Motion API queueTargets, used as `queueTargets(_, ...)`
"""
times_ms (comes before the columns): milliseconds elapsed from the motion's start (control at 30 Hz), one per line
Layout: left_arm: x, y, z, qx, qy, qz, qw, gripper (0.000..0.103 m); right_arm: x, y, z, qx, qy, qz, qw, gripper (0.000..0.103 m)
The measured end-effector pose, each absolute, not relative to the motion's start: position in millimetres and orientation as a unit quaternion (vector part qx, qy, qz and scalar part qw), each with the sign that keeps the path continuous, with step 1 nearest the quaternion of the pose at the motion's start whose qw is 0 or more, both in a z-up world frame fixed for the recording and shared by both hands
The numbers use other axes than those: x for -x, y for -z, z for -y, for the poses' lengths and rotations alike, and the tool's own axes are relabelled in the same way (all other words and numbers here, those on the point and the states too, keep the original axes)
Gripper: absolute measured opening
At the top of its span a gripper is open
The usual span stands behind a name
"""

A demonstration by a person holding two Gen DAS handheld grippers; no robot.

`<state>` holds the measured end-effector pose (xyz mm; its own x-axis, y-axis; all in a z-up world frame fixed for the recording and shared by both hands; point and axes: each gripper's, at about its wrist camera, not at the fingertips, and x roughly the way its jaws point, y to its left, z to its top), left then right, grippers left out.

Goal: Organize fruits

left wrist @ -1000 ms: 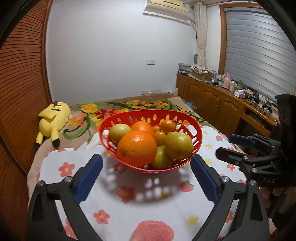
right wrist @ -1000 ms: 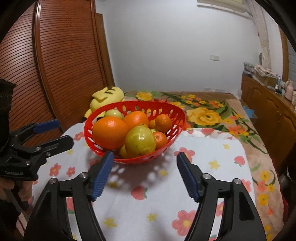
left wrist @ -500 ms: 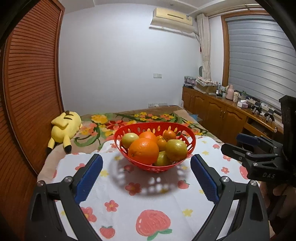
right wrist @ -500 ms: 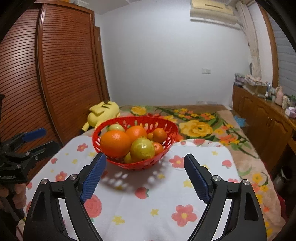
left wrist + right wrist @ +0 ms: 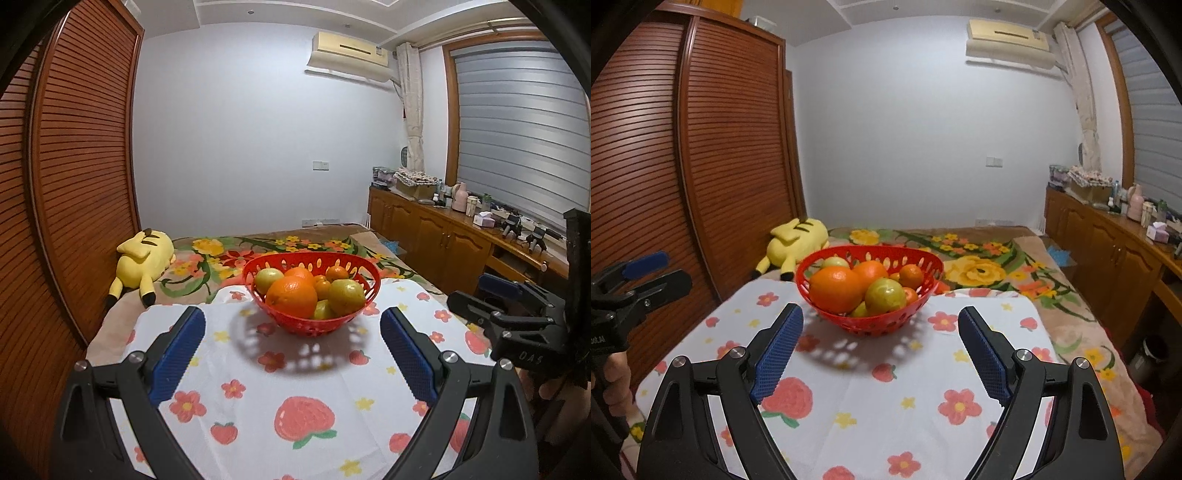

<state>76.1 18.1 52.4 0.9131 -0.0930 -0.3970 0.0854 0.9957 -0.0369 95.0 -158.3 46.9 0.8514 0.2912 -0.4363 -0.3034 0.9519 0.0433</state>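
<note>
both grippers have drawn back from the basket (image 5: 311, 293) and come up a little, so it looks smaller and more of the room shows above it than a second ago. the right gripper (image 5: 881, 345) also stands wider than it did then.

the red basket sits on a white cloth (image 5: 306, 398) printed with flowers and strawberries, toward its far edge. it holds the fruit: a big orange (image 5: 291, 296) at the front, a second orange behind it, a yellow-green fruit (image 5: 346, 296) to its right, another yellow-green one (image 5: 269, 279) at the back left, a few small tangerines (image 5: 337, 273) in the middle and back, and one more greenish fruit low at the front.

the left gripper (image 5: 291, 347) hangs short of the basket with its blue pads (image 5: 180, 352) far apart and nothing between them. the right gripper is the same: fingers spread, empty, pointed at the basket, not touching it. each gripper shows at the edge of the other's view, with a bit of a hand (image 5: 613, 384) under it.

beyond the cloth lies a flowered blanket (image 5: 979, 266) with a yellow plush (image 5: 142, 258) on it by the slatted wooden doors (image 5: 70, 177). a wooden cabinet (image 5: 439, 236) with clutter on top runs along the right wall under the window blind, and an air conditioner (image 5: 349, 55) hangs high on the wall.
</note>
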Motion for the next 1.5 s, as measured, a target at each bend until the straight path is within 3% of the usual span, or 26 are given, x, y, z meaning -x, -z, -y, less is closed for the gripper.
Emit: queueTargets(1500, -60.8, -23.6, -32.2, 0.017, 0.027, -0.222, 0.975, 0.097, -77.4, -28.6, 163.5, 0.015, -0.15, -0.223, 0.963, 0.088)
